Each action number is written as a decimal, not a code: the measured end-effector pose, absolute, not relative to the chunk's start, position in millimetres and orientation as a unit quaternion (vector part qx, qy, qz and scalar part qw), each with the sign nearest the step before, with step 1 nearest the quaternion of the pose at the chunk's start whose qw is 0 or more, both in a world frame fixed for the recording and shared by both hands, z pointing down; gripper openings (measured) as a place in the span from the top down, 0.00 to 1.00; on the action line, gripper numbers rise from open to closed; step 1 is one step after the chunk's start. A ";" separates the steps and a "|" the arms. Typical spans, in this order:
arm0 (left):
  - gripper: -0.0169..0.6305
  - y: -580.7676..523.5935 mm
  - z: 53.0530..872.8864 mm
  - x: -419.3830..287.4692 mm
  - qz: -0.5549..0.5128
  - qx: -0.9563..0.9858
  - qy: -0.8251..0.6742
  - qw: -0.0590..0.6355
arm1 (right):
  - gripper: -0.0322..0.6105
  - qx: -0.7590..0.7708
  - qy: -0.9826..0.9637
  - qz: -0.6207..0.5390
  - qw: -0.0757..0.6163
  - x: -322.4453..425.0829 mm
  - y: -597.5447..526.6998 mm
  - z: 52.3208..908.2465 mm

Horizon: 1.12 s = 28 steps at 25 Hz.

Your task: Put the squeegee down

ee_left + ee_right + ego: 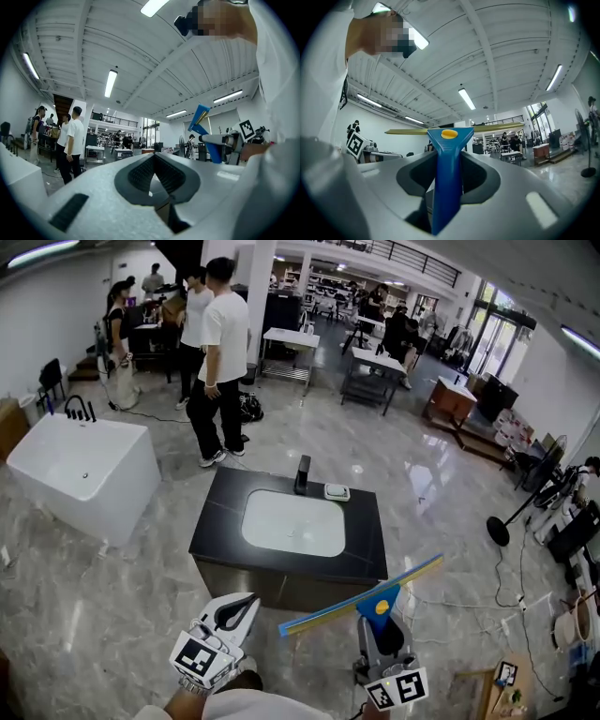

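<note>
In the head view I hold a squeegee (379, 600) with a blue handle and a long yellow-edged blade, low at the front right. My right gripper (382, 626) is shut on its handle. The blade stays level in the air, short of the black counter (223, 514) with its white sink basin (292, 521). In the right gripper view the handle (448, 140) runs up between the jaws of the right gripper (449, 159). My left gripper (247, 602) is shut and holds nothing; in its own view the left gripper (153, 157) has its tips together, and the squeegee (200, 119) shows at its right.
A black faucet (303, 474) and a small white block (337, 491) stand on the counter's far edge. A white bathtub (80, 470) is at the left. People (223, 362) stand behind the counter, tables (375, 371) farther back, a floor fan (511, 517) at the right.
</note>
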<state>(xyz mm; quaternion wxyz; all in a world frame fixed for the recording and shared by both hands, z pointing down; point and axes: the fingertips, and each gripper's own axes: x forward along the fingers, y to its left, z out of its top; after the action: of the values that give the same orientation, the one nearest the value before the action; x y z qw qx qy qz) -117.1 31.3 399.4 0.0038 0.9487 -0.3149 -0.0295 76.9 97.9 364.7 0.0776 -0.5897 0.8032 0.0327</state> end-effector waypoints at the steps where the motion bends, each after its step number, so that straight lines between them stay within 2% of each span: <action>1: 0.97 15.2 401.1 -120.8 -0.029 0.948 -0.316 0.003 | 0.72 -0.591 0.803 0.030 0.078 73.6 83.2 366.7; 9: 0.97 -67.6 407.9 -146.8 -0.020 0.938 -0.346 0.014 | 0.72 -0.586 0.807 -0.001 0.068 60.7 -2.7 384.1; 20: 0.97 -105.4 393.0 -121.3 -0.034 0.924 -0.381 0.017 | 0.72 -0.556 0.827 0.011 0.081 92.4 -66.6 369.2; 28: 0.97 -115.5 398.1 -140.3 -0.038 0.909 -0.416 0.019 | 0.72 -0.523 0.850 0.014 0.063 74.6 -99.4 376.4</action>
<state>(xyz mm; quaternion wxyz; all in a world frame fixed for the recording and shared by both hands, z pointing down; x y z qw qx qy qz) -140.3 -115.5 398.1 0.0190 0.9085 -0.4157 -0.0377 74.6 -99.4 376.4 0.0626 -0.5231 0.8498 0.0138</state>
